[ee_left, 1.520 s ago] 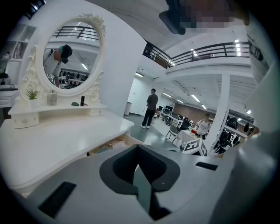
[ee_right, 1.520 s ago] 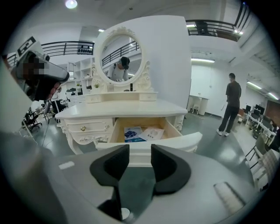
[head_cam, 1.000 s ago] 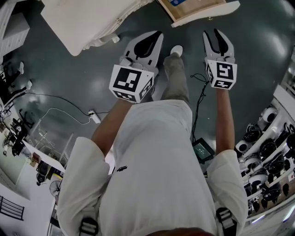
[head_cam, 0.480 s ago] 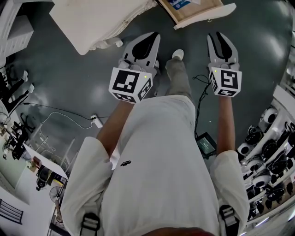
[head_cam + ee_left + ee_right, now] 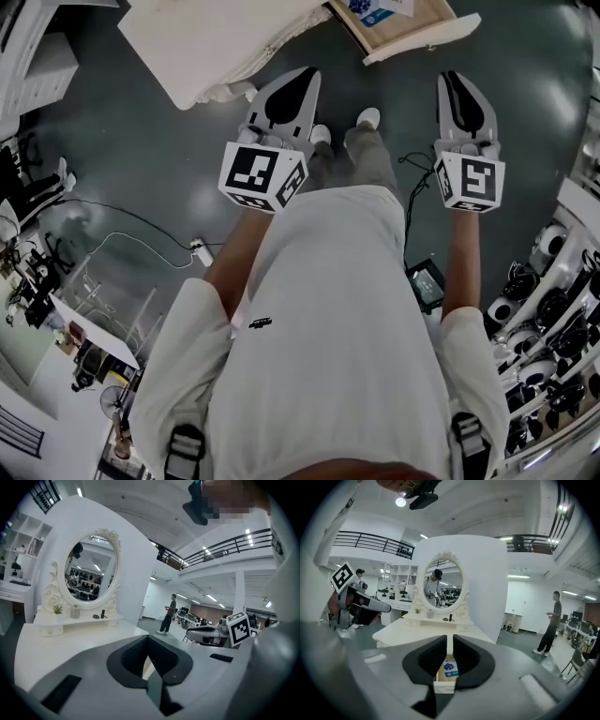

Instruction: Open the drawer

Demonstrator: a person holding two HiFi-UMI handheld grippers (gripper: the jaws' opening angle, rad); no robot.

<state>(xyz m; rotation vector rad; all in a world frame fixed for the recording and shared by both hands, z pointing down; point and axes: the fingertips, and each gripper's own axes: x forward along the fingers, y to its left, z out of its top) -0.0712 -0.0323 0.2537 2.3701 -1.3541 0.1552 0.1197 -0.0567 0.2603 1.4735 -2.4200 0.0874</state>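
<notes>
The wooden drawer (image 5: 424, 34) stands pulled out of the white dressing table (image 5: 216, 42), with a blue packet (image 5: 371, 11) inside it. Through the right gripper's slit I see the same drawer (image 5: 444, 686) and packet (image 5: 450, 668). My left gripper (image 5: 307, 73) hangs in the air short of the table, its jaws shut and empty (image 5: 149, 638). My right gripper (image 5: 452, 77) is level with it, short of the drawer. Its jaws have just been closing; a narrow slit remains and nothing is between them (image 5: 450, 638).
An oval mirror (image 5: 443, 585) stands on the table top (image 5: 70, 639). On the dark floor lie a cable (image 5: 131, 220), a power strip (image 5: 197, 251) and a small device (image 5: 427, 286). Shelves of gear (image 5: 553, 309) line the right. A person (image 5: 551, 623) stands off to the right.
Both grippers have risen. The right gripper's jaws have narrowed from a clear gap to a slit. More of the table and drawer shows in the head view.
</notes>
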